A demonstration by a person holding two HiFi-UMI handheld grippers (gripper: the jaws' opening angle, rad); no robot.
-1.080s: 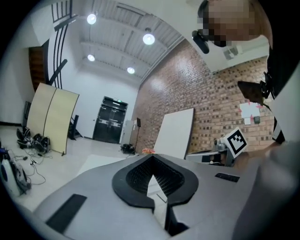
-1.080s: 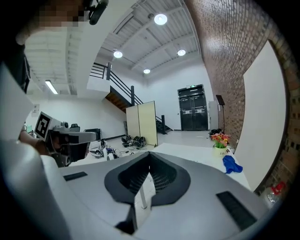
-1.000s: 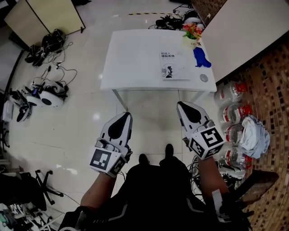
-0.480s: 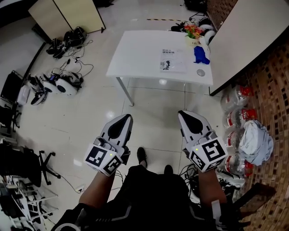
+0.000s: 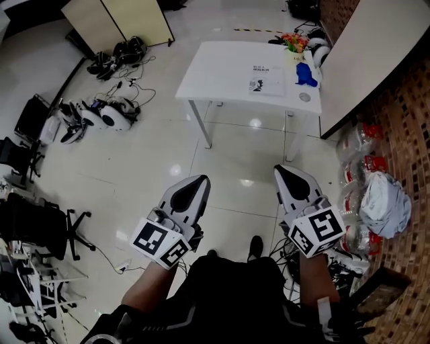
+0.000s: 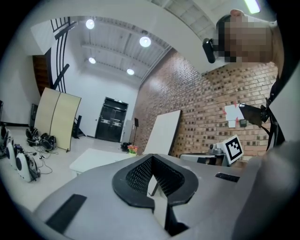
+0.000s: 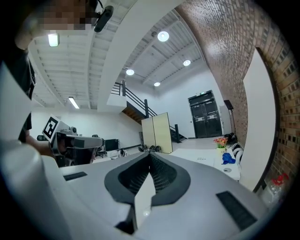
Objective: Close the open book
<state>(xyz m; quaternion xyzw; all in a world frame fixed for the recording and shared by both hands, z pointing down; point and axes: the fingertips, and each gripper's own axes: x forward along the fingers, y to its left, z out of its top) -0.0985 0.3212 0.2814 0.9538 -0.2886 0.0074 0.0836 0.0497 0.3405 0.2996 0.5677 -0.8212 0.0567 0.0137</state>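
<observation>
Plainly, both grippers are held out level over the tiled floor (image 5: 134, 175), well short of the bench (image 5: 222, 70). The left gripper (image 5: 200, 181) and the right gripper (image 5: 279, 170) sit side by side with a gap between them, each with its marker cube nearest the person. In its own view the left gripper (image 6: 151, 180) has its jaws pressed together with nothing between them. The right gripper (image 7: 149, 172) shows the same, its jaws meeting along one seam and pinching nothing. The book (image 5: 267, 77) lies flat on the white bench, towards the bench's right end and well apart from both grippers. Its upward face is pale with dark print and a small figure. From this far off I cannot tell whether it is open or closed. Just right of the book lies a blue thing (image 5: 306, 74), with flowers (image 5: 294, 42) at the far right corner and a small disc (image 5: 305, 97) near the right edge. Right of the bench, along the brick wall (image 5: 403, 121), stand clear jars (image 5: 354, 140) with red lids, and a white cloth (image 5: 383, 200) is bundled beside them. A beige panel (image 5: 134, 19) stands at the far left, and dark shoes (image 5: 255, 244) show below, between the grippers
</observation>
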